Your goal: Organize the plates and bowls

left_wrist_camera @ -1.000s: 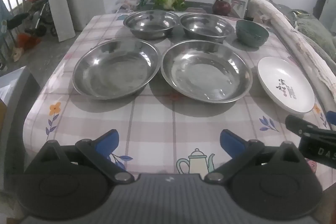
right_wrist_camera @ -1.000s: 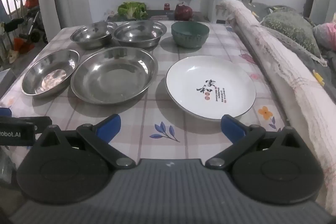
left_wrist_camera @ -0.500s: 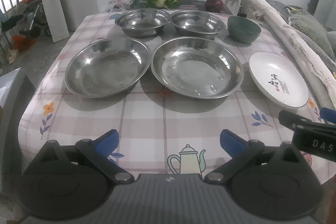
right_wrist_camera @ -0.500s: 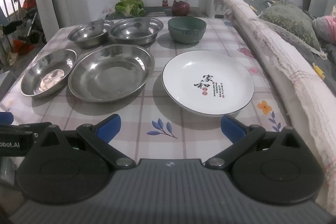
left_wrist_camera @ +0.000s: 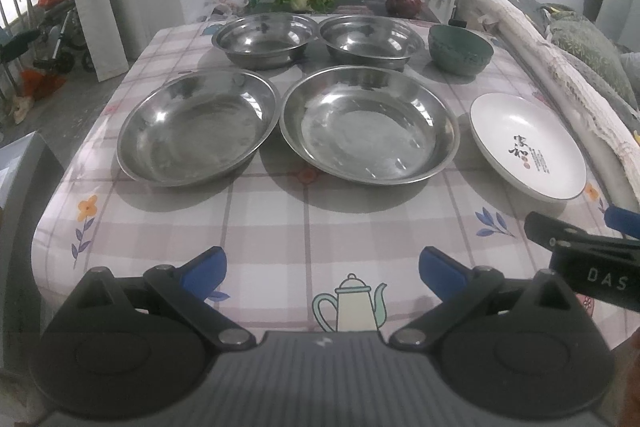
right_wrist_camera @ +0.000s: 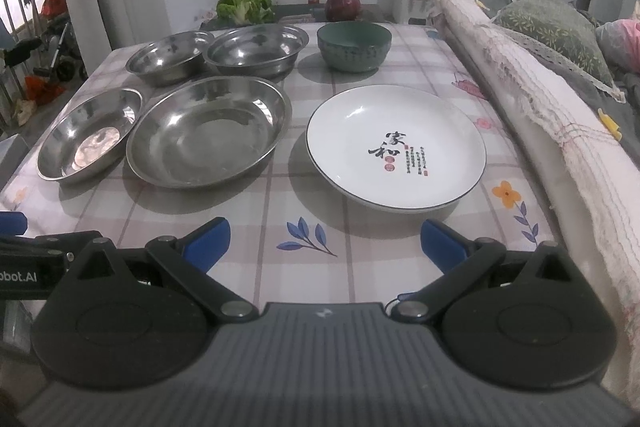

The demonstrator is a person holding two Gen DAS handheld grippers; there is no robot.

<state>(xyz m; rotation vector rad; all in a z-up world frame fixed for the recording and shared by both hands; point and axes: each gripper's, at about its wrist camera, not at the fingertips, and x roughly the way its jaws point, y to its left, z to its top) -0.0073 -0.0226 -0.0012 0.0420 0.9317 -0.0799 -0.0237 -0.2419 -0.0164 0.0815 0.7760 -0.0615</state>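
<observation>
Both claws spread wide and empty, left gripper (left_wrist_camera: 322, 269) low in frame, right gripper (right_wrist_camera: 325, 241) below glossy white plate (right_wrist_camera: 396, 146) with black calligraphy, shiny steel dishes (left_wrist_camera: 368, 123) mid-frame, green bowl (right_wrist_camera: 354, 45) above.

We recorded two wide steel plates (left_wrist_camera: 198, 129) (left_wrist_camera: 368, 125) and two steel bowls (left_wrist_camera: 264, 39) (left_wrist_camera: 372, 41), all polished and mirror-bright. The white plate (right_wrist_camera: 396, 151) looked like glossy glazed ceramic; the green bowl (right_wrist_camera: 354, 45) had a duller glaze. The checked tablecloth (left_wrist_camera: 304, 227) looked smooth, faintly sheened. Gripper fingers (right_wrist_camera: 208, 241) were matt blue and black plastic.
</observation>
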